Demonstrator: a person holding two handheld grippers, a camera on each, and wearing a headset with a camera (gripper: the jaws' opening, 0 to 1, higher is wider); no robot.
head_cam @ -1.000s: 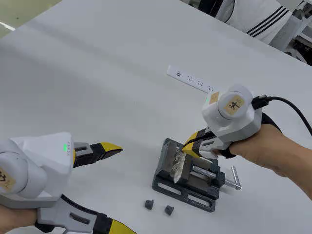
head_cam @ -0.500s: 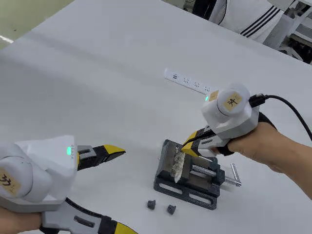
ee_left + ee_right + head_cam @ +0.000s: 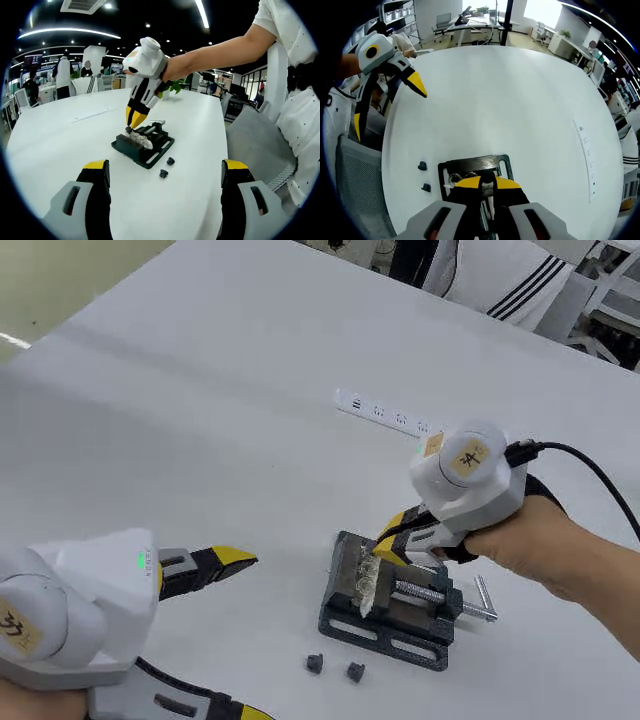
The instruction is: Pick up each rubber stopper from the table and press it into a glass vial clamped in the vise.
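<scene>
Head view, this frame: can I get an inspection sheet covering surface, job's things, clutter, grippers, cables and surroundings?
Surface: white table, no marks seen.
Job's things: vise on the table, glass vials clamped in it; two loose stoppers lying on the table in front of the vise.
Clutter: white power strip beyond the vise.
Grippers: left gripper wide open, apart from the vise; right gripper closed over the vials, with a small dark piece at its tips, likely a held stopper.
Cables: black cable running from the right gripper.
Surroundings: person in a striped white top behind the table; office desks.
</scene>
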